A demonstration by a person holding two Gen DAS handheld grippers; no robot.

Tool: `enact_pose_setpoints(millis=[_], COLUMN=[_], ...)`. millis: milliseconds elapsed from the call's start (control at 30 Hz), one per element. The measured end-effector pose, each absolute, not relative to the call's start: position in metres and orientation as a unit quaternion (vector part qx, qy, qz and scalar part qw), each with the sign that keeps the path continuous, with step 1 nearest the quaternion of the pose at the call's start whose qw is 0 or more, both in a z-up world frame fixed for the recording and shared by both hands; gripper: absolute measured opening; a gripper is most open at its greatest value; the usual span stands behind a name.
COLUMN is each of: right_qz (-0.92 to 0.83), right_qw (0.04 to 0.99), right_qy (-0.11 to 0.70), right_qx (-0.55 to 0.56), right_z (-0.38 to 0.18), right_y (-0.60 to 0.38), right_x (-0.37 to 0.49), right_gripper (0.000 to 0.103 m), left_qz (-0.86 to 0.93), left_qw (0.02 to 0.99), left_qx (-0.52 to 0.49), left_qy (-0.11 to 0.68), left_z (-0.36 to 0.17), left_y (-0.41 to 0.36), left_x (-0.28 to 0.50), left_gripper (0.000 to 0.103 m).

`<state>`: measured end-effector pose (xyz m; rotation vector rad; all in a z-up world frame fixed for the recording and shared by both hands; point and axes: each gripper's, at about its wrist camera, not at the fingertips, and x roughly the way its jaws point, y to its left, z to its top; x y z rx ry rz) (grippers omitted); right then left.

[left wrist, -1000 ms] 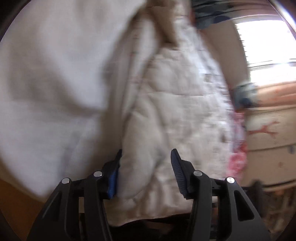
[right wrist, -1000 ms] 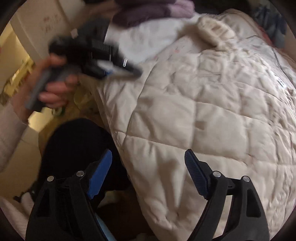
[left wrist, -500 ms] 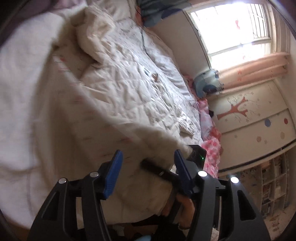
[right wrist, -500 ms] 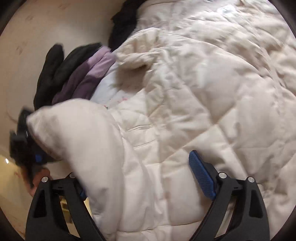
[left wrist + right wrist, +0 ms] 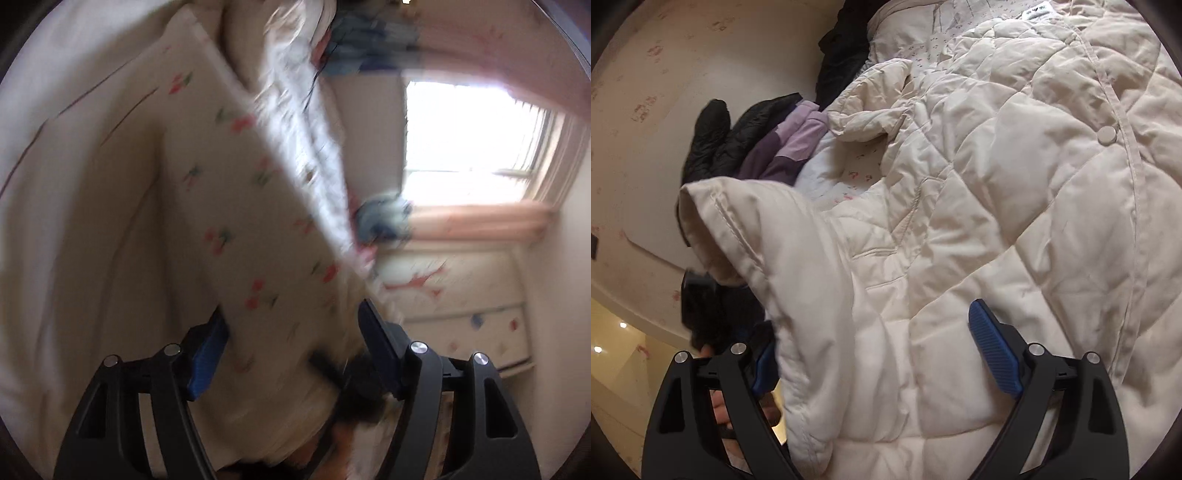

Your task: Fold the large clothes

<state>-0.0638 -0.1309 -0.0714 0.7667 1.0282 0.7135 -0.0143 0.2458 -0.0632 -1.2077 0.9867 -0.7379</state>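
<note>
Now the cream quilted coat (image 5: 960,206) fills the gap of the right gripper (image 5: 886,354), jaws spread, reaching to twelve o'clock. Blurred cherry-print fabric (image 5: 236,206) lies between the spread jaws of the left gripper (image 5: 291,332).

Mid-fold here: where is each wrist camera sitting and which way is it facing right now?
Left wrist: on the left gripper, facing blurred cherry-print fabric and the window; both open fingers show.
Right wrist: on the right gripper, facing the cream quilted coat and purple clothes; open fingers, plus the other gripper at left.
Shared: likely the coat; blur prevents confirming it.
</note>
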Motion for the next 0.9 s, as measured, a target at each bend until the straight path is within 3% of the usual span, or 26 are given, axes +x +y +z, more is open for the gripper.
enact_pose_setpoints(millis=[100,200,300,433,633,800,900], right_qz=[0.347,0.425,0.464,0.489,0.464,0.281,0.122], right_qw=[0.751,0.711,0.706,0.672,0.698,0.826,0.853], right_qy=[0.451,0.489,0.503,0.524,0.506,0.467,0.502], right_qx=[0.335,0.275,0.183,0.187,0.202,0.144,0.076], right_z=[-0.058,-0.056,-0.053,-0.063,-0.04,-0.001,-0.02], right_y=[-0.128,-0.083,-0.031,-0.004,-0.045,-0.183,-0.254], right_x=[-0.073,-0.08,-0.1,-0.105,-0.112,-0.147,-0.166], right_gripper=[0.094,0.096,0.096,0.097,0.097,0.097,0.097], left_qz=[-0.356,-0.361,-0.331,-0.274,-0.266,-0.282,-0.222], left_qw=[0.669,0.713,0.767,0.822,0.83,0.791,0.789], left_qx=[-0.557,-0.543,-0.506,-0.457,-0.375,-0.276,-0.191], left_qy=[0.34,0.258,0.214,0.203,0.315,0.467,0.54], left_z=[-0.011,0.056,0.111,0.148,0.113,0.012,-0.052], left_y=[0.271,0.316,0.364,0.403,0.347,0.243,0.223], left_x=[-0.01,-0.021,-0.049,-0.093,-0.083,-0.051,-0.045], left_gripper=[0.067,0.067,0.067,0.075,0.077,0.077,0.076])
